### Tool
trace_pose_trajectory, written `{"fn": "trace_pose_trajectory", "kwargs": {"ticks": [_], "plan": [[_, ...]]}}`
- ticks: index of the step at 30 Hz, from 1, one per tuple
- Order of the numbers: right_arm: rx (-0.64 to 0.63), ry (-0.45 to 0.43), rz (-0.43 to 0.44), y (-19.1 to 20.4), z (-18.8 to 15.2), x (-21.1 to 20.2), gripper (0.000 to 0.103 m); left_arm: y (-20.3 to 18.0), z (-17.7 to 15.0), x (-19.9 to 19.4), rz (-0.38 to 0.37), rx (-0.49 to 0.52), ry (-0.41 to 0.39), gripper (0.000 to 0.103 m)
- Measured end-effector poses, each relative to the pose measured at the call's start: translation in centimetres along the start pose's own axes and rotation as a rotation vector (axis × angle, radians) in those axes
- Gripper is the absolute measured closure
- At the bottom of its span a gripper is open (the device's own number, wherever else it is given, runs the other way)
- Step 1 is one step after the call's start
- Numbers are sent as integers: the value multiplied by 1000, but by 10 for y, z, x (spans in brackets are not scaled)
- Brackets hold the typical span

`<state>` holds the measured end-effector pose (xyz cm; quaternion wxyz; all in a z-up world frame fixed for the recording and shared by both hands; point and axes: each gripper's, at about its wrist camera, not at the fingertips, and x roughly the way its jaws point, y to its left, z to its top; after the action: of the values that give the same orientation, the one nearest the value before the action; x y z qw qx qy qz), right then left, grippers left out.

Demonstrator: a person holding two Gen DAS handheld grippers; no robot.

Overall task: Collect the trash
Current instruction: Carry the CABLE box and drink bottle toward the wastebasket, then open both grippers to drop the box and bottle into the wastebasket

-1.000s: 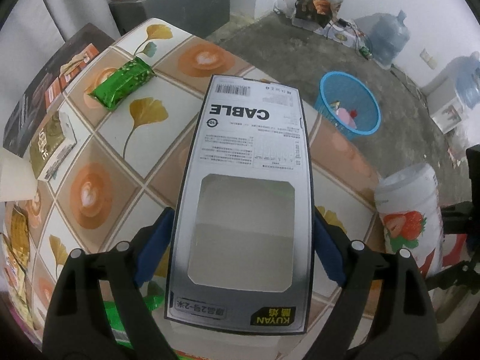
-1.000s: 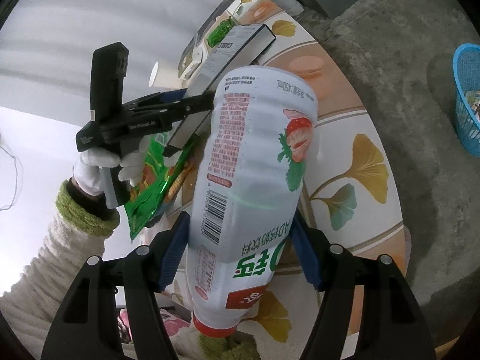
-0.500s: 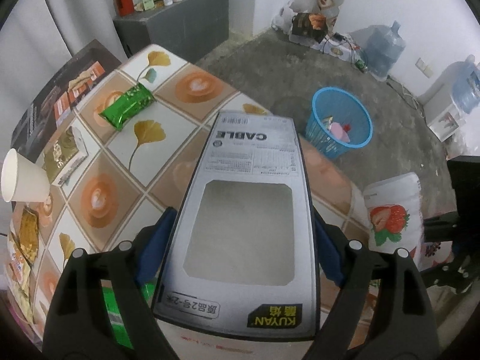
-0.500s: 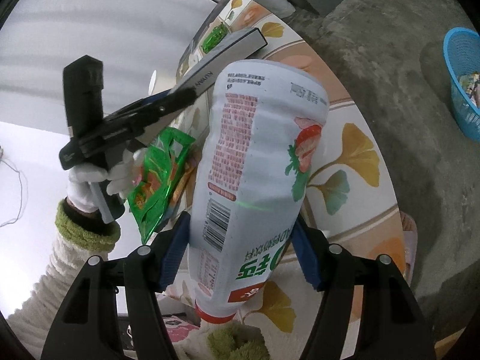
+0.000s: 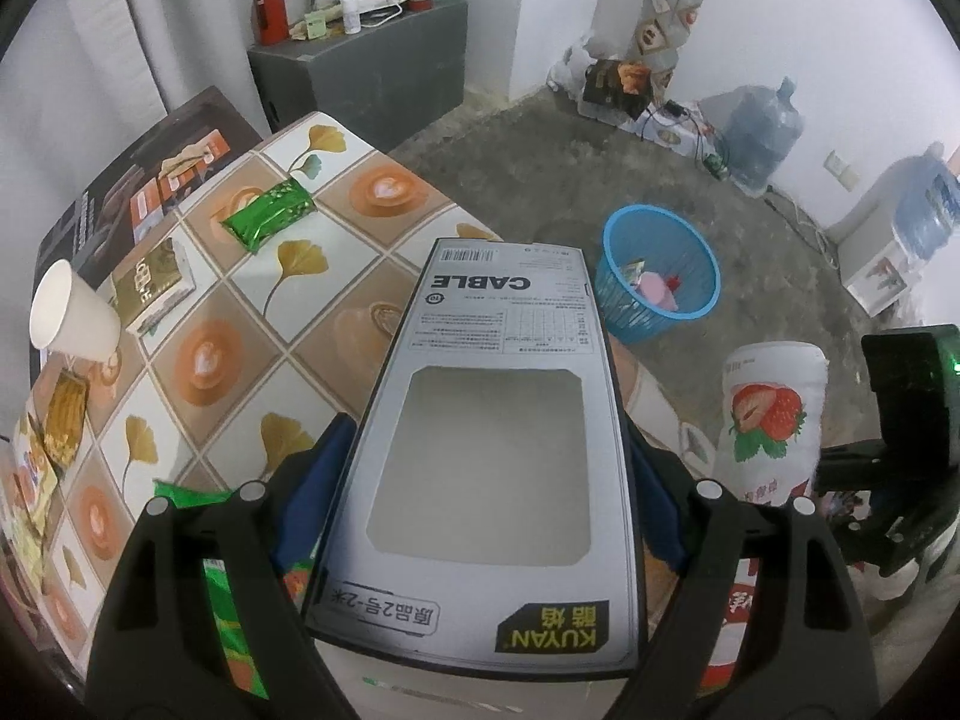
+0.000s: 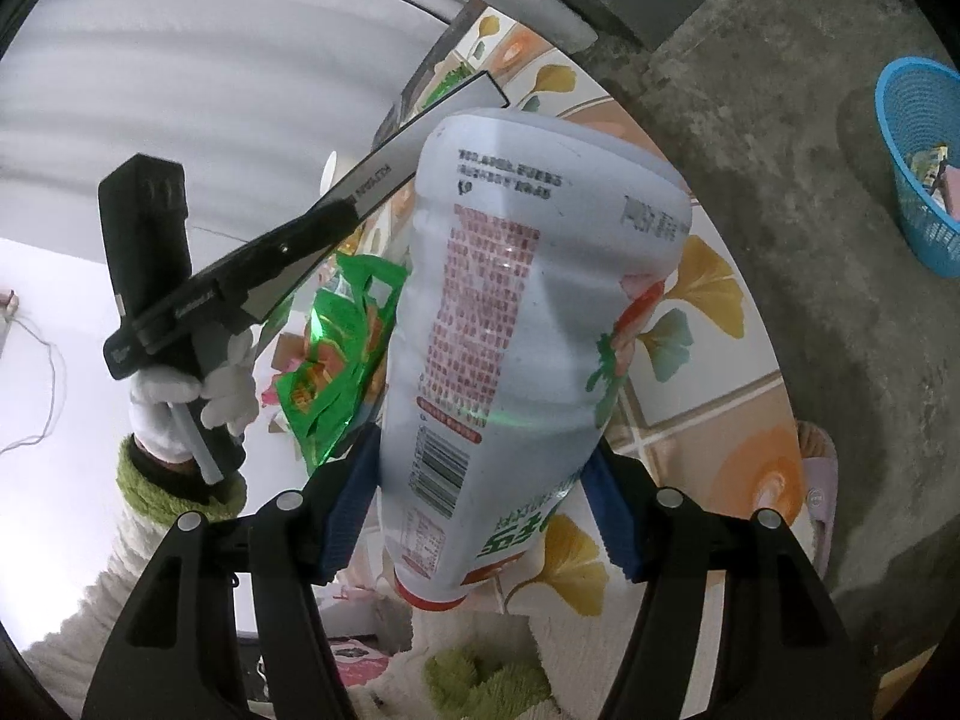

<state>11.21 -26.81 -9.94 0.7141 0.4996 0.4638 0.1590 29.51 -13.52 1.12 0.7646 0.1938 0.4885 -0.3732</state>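
Meanwhile, left claw (image 5: 480, 480) gripping cable box (image 5: 498, 420), right claw (image 6: 480, 510) gripping bottle (image 6: 528, 312), beyond table edge (image 5: 420, 180).

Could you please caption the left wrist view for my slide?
Left gripper holds a cable box above the table, blue basket beyond.

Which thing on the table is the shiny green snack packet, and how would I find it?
Start at the table with the leaf and coffee pattern, and look to its far end, near the dark box. The green packet lies flat there, alone on a tile. It is glossy green, unlike the white paper cup and gold box nearer the left edge.
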Motion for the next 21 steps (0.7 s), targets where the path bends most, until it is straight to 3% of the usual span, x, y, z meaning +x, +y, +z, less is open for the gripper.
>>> {"fn": "trace_pose_trajectory", "kwargs": {"ticks": [11,21], "plan": [[52,-68,45,-21,-6,-27,40,-28,-2,-21,-83,-57,-50,24],[166,-243,53,-83,0,-105,40,-97,38,1,-200,-22,-76,24]]}}
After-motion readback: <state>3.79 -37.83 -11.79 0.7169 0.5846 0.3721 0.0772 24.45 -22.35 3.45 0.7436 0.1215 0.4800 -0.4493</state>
